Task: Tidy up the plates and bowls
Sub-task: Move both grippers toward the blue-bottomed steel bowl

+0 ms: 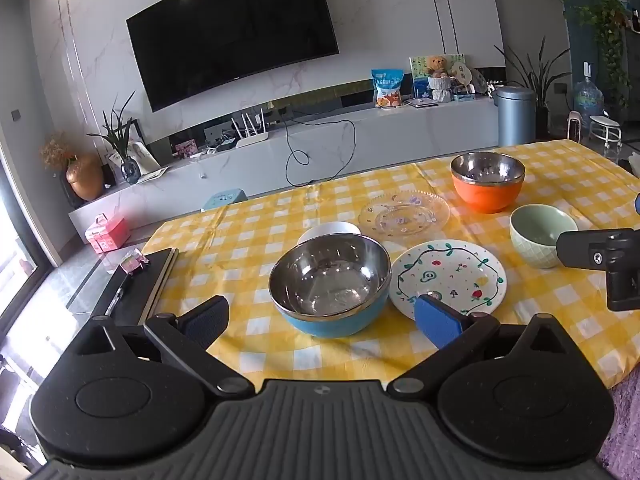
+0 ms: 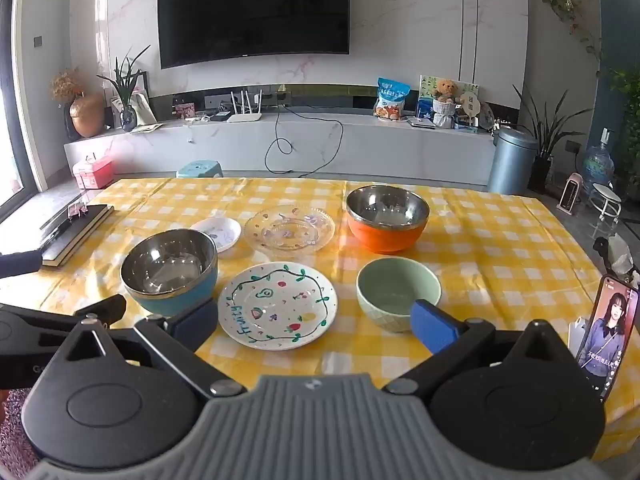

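On the yellow checked tablecloth [image 2: 500,240] stand a blue steel-lined bowl [image 1: 330,286] [image 2: 170,270], an orange steel-lined bowl [image 1: 488,180] [image 2: 386,218], a pale green bowl [image 1: 540,234] [image 2: 396,292], a painted white plate [image 1: 448,278] [image 2: 278,306], a clear glass plate [image 1: 404,214] [image 2: 290,228] and a small white dish [image 1: 330,230] [image 2: 218,232]. My left gripper [image 1: 322,322] is open and empty, just in front of the blue bowl. My right gripper [image 2: 316,324] is open and empty, over the painted plate's near edge.
A dark book with a pen [image 1: 136,288] [image 2: 76,226] lies at the table's left edge. A phone on a stand [image 2: 608,336] stands at the right edge. The right gripper's body [image 1: 608,264] shows at the right of the left wrist view.
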The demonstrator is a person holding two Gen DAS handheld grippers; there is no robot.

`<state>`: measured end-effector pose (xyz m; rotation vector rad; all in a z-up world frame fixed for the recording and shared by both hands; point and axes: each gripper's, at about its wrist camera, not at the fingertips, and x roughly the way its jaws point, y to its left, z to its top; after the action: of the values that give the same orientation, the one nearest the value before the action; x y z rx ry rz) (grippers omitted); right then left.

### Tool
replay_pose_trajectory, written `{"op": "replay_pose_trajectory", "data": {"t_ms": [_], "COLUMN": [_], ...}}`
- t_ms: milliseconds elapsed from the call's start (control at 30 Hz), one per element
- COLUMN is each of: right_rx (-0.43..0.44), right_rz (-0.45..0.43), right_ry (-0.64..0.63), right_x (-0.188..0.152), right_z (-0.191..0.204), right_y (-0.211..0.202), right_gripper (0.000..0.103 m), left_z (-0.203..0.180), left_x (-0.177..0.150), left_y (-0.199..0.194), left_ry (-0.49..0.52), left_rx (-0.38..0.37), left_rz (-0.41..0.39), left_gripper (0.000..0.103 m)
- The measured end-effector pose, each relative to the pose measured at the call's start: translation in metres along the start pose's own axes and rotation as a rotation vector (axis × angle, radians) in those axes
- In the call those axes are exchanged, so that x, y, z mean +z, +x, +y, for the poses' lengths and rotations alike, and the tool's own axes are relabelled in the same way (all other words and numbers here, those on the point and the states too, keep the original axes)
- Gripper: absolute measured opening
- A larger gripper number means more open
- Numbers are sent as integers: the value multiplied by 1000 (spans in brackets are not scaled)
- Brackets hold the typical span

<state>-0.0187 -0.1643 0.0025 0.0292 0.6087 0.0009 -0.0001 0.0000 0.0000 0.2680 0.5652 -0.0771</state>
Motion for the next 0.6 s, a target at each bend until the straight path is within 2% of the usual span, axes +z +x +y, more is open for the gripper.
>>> {"op": "replay_pose_trajectory", "data": {"t_ms": [600], "right_rx": [-12], "right_rz": [14], "right_ry": [-20], "right_x": [-2], "right_z": [5], "right_y": [3], "right_gripper": [101], "left_z": [-3], "left_x": [-1], "left_y": [3], "left_ry": [8], "left_rx": [-5], "left_rz": [6], "left_gripper": [103]}}
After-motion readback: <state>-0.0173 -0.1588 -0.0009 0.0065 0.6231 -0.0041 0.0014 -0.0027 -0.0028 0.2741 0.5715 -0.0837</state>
